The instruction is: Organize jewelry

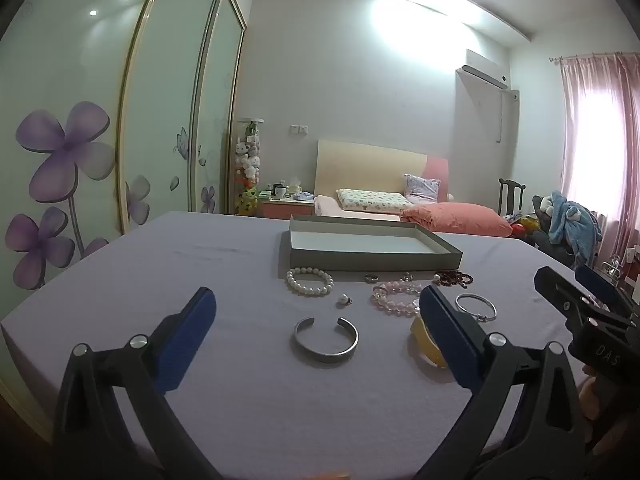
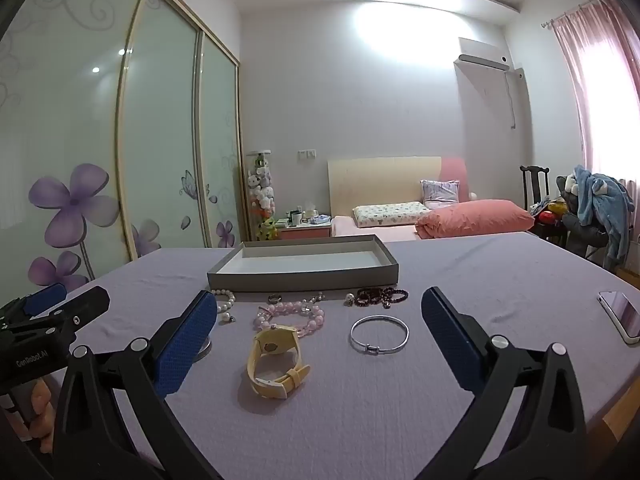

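Observation:
Jewelry lies on a lilac tablecloth before a shallow grey tray [image 1: 376,258] [image 2: 304,274]. My left gripper [image 1: 316,320] is open and empty above a silver cuff bangle [image 1: 326,340]. Beyond it lie a white pearl bracelet [image 1: 309,281], a pearl earring [image 1: 345,300], a ring [image 1: 371,278], a pink bead bracelet [image 1: 394,298] and dark red beads [image 1: 454,278]. My right gripper [image 2: 320,322] is open and empty above a yellow watch [image 2: 276,360] and a thin silver bangle [image 2: 379,334]. The pink bead bracelet [image 2: 290,314] and dark red beads [image 2: 380,296] lie just behind.
A phone [image 2: 622,316] lies at the table's right edge. A bed with a pink pillow [image 2: 472,218], a nightstand and a chair with clothes [image 2: 596,208] stand behind the table. Sliding wardrobe doors [image 1: 80,140] line the left wall.

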Demonstrator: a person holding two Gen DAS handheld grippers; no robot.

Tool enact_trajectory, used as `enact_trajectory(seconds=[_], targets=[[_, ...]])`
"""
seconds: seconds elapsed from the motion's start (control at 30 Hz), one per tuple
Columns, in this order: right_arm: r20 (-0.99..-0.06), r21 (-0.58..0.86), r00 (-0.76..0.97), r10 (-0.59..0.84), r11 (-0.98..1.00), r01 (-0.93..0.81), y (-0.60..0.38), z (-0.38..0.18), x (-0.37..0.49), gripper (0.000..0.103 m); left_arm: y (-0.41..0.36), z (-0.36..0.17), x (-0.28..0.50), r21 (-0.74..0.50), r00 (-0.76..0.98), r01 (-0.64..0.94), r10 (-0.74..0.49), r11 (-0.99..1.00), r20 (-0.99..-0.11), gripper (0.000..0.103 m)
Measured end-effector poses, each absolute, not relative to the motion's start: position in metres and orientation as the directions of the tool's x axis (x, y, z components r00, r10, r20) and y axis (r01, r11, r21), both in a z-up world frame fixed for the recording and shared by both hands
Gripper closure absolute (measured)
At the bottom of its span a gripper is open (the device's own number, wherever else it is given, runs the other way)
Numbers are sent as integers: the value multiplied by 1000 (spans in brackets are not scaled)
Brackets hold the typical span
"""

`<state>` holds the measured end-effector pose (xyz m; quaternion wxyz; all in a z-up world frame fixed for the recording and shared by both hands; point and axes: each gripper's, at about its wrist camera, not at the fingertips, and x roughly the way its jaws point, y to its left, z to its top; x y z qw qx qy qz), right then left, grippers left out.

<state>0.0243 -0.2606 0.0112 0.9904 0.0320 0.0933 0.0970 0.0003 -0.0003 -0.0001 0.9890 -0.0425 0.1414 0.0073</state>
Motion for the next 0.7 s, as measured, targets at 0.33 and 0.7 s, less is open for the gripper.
enact_trajectory(seconds=[0.33,0.7], targets=[[-183,81,963,198,979,-186,-260,11,25,2,-2,-5,-1,-86,960,-32,7,996,-280,4],[-191,87,962,197,979,-183,-259,11,28,2,0,-4,-1,-88,960,-30,4,996,-281,4]])
